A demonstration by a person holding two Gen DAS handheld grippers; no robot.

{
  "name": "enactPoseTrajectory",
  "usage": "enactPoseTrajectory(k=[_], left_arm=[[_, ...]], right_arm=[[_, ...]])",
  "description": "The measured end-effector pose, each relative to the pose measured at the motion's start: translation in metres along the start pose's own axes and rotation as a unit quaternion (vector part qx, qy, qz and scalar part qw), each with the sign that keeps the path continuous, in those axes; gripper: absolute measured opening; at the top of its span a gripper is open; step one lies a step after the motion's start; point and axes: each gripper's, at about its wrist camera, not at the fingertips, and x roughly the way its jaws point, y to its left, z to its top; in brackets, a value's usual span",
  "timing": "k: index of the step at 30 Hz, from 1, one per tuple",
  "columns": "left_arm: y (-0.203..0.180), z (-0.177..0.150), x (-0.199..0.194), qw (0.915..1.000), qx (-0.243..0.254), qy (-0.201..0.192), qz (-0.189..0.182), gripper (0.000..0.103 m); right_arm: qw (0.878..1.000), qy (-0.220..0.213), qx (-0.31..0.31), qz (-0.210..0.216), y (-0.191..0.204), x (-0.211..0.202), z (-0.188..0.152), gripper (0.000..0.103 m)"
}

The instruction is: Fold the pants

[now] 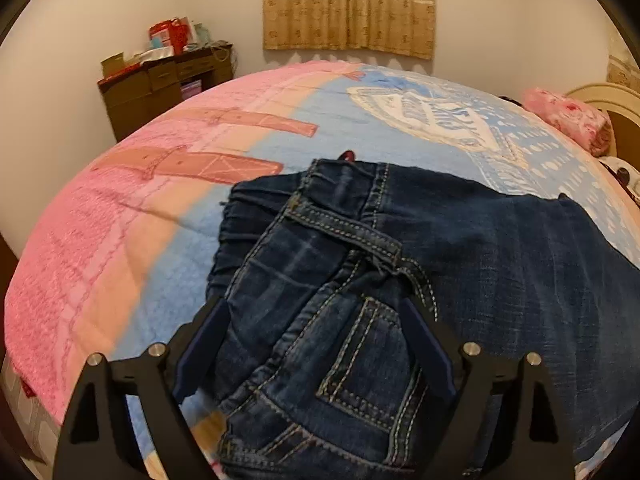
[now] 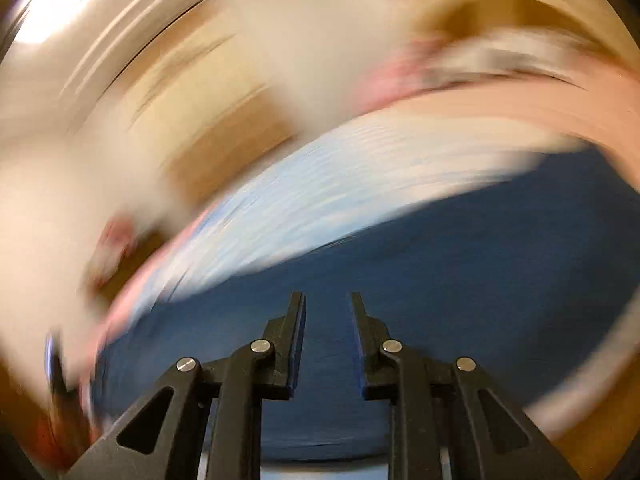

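Dark blue jeans lie folded in a heap on the bed, with the waistband, a belt loop and a back pocket facing up in the left wrist view. My left gripper stands wide open over that pocket end, one finger at each side of the denim and neither pad pressing on it. The right wrist view is heavily blurred. There my right gripper shows a narrow gap between its fingers, with nothing in the gap and the jeans as a blue mass below it.
A pink and light blue bed cover spreads under the jeans. A pink pillow and a cream headboard are at the far right. A dark wooden dresser with clutter stands by the far left wall, and a beige curtain hangs behind.
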Motion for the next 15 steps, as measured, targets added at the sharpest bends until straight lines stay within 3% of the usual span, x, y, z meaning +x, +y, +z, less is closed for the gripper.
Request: enactPoseTrajectory(k=[2,4,6,15], left_arm=[[0.0,-0.001,-0.003,0.9999,-0.013,0.003,0.006,0.09],[-0.001,-0.005,-0.006,0.9996,-0.02,0.002,0.019,0.09],[-0.005,-0.01,-0.007,0.999,-0.028,0.0,0.033,0.091],[-0.002,-0.009,-0.007,0.996,-0.063,0.022,0.059,0.097]], right_arm=[[0.993,-0.055,0.101,-0.034,-0.077,-0.032,0.018,0.022],[0.981,-0.102,0.152,-0.068,-0.133,-0.058,0.027,0.022],[0.973,-0.115,0.181,-0.089,-0.163,-0.067,0.029,0.022],[0.979,-0.101,0.143,-0.106,-0.204,-0.051,0.053,0.022]])
